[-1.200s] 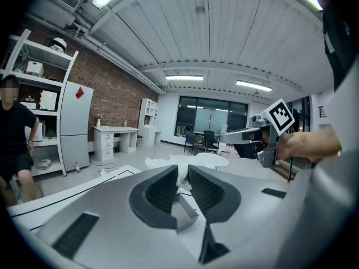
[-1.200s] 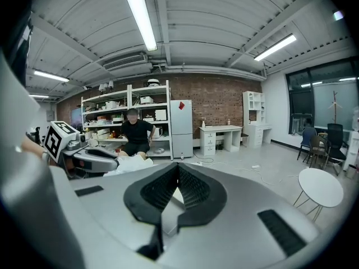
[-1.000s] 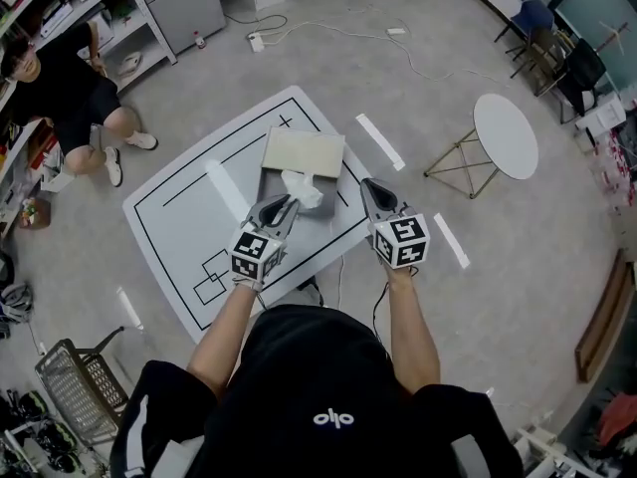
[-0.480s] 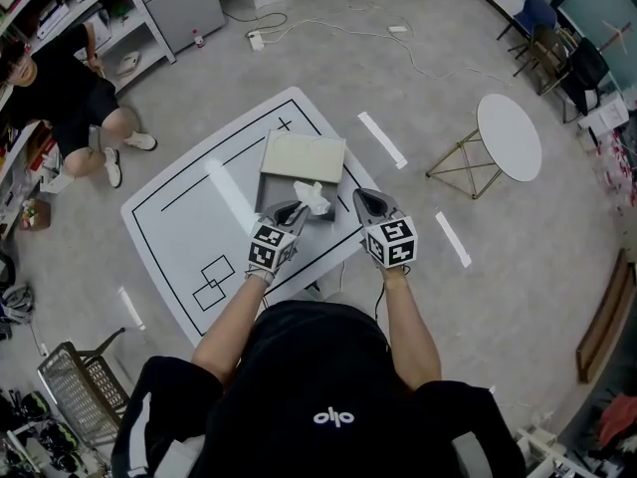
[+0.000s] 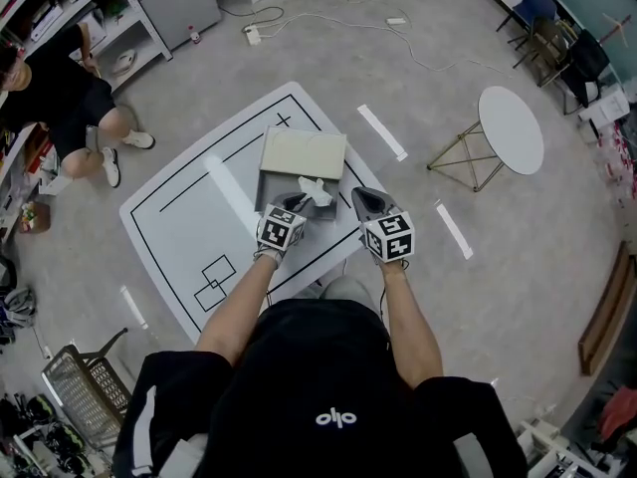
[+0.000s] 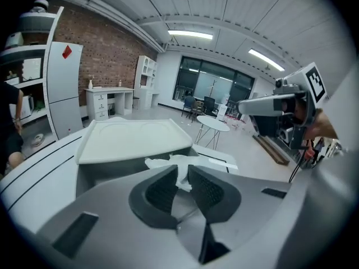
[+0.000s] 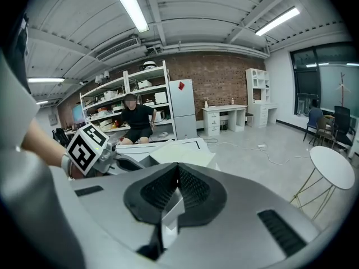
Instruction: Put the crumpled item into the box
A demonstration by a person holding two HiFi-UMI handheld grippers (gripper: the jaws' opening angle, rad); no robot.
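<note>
A white crumpled paper hangs over the near edge of the open grey box, whose pale lid lies tilted back behind it. My left gripper is shut on the paper. In the left gripper view the crumpled paper is pinched between the dark pads of the left gripper, with the box lid just beyond. My right gripper hovers to the right of the box. In its own view the right gripper is shut with nothing between its jaws.
The box rests on a white floor mat marked with black lines. A round white side table stands at the right. A person sits at the far left by shelves. A wire basket is at the lower left.
My left gripper has moved a little forward and to the right with the paper, towards the box. The right gripper has drifted slightly left, closer to the box.
</note>
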